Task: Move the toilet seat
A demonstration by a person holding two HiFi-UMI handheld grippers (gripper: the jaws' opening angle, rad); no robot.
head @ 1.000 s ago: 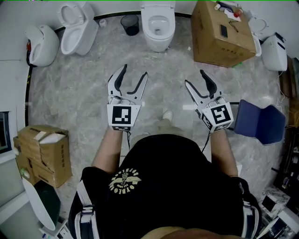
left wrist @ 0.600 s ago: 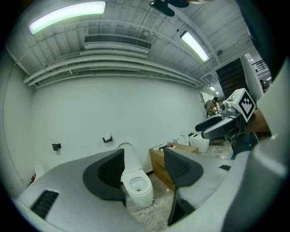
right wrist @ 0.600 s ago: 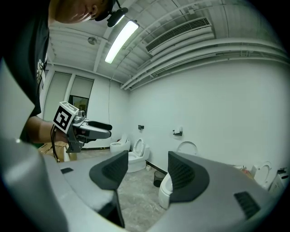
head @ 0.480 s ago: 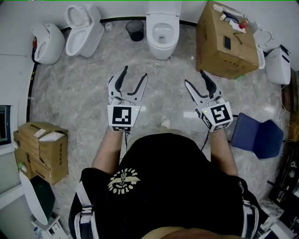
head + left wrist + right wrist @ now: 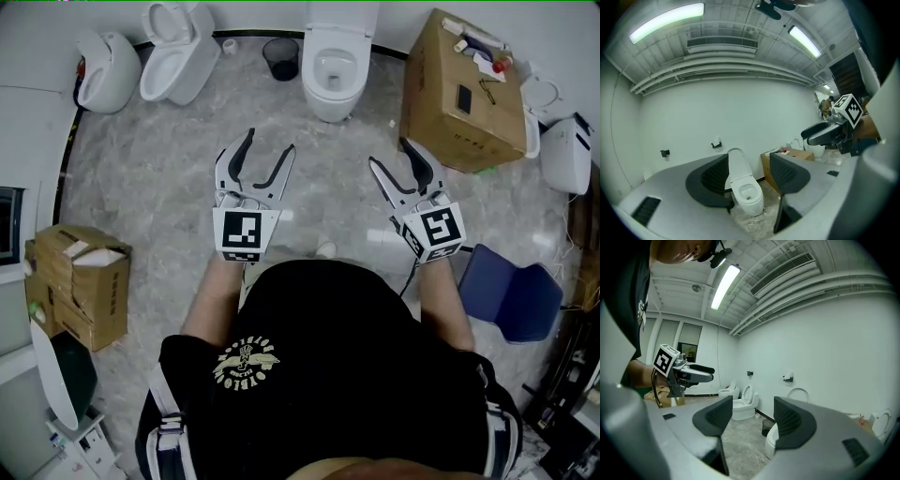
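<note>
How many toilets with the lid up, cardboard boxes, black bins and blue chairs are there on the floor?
Toilets with the lid up: 2
Cardboard boxes: 2
Black bins: 1
Blue chairs: 1
Total: 6

The person has walked forward. In the head view the toilet point(image 5: 335, 70) ahead now sits lower and nearer, with more of its tank showing. The bin point(image 5: 281, 57) and the big box point(image 5: 464, 89) have slid down the frame, and the blue chair point(image 5: 511, 292) has dropped back towards the person's right side.
</note>
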